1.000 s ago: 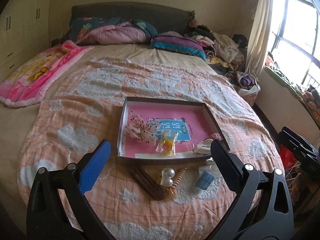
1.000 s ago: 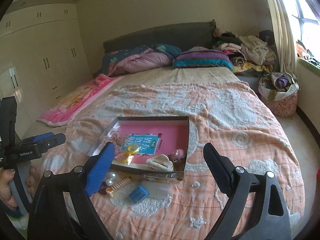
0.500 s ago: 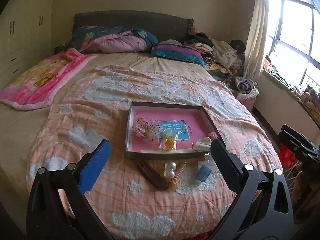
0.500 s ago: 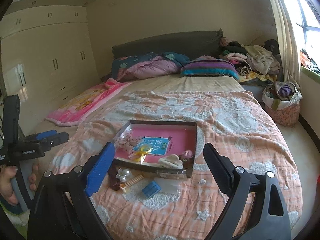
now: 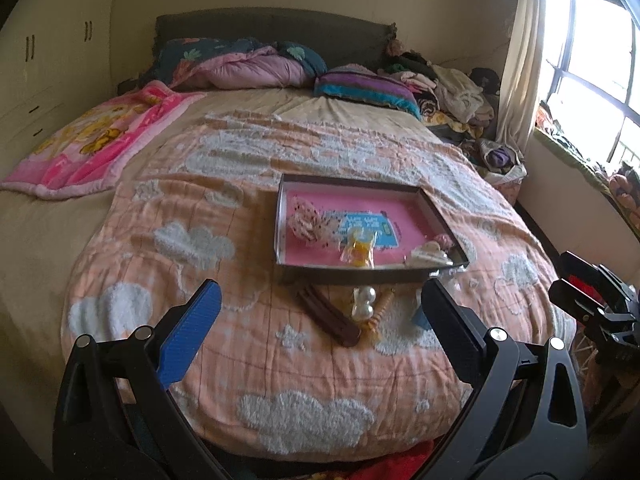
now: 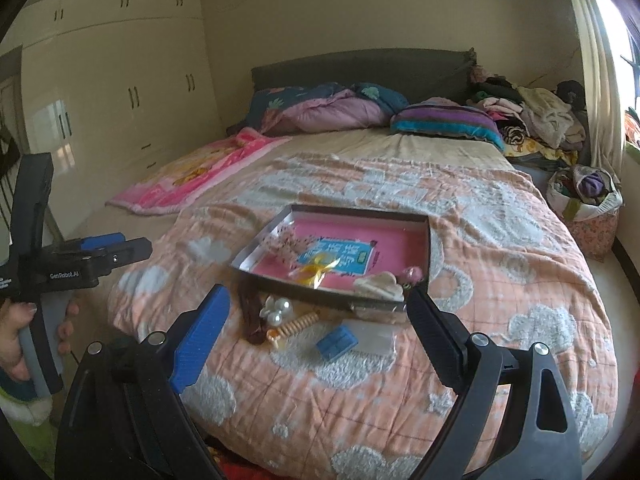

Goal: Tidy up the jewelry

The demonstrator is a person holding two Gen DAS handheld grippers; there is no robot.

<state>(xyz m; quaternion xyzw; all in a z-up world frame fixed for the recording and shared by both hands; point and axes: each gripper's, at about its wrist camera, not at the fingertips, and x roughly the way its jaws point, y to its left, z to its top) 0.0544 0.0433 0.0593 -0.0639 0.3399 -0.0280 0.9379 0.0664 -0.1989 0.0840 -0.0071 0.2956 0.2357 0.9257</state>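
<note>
A shallow box with a pink floor (image 5: 436, 210) (image 6: 427, 240) lies on the orange quilt. It holds a lacy pink bow (image 5: 306, 222), a yellow packet (image 5: 357, 249), a cream claw clip (image 6: 378, 285) and a pink piece (image 6: 412, 274). On the quilt in front of the box lie a brown comb clip (image 5: 330, 316), a pearl clip (image 5: 363, 302) (image 6: 277, 309), an orange spiral clip (image 6: 294, 326) and a small blue box (image 6: 337, 343). My left gripper (image 5: 320, 316) is open and empty, back from the bed's edge. My right gripper (image 6: 316, 322) is open and empty too.
The bed carries a pink blanket (image 5: 100, 140) at the left and pillows (image 5: 248, 64) at the headboard. Piled clothes (image 6: 532, 116) and a bag (image 6: 588, 200) stand at the right by the window. Wardrobes (image 6: 112, 112) line the left wall.
Both grippers have pulled back and up from the bed, so the box and the loose pieces look smaller and farther. Both stay open and empty.
</note>
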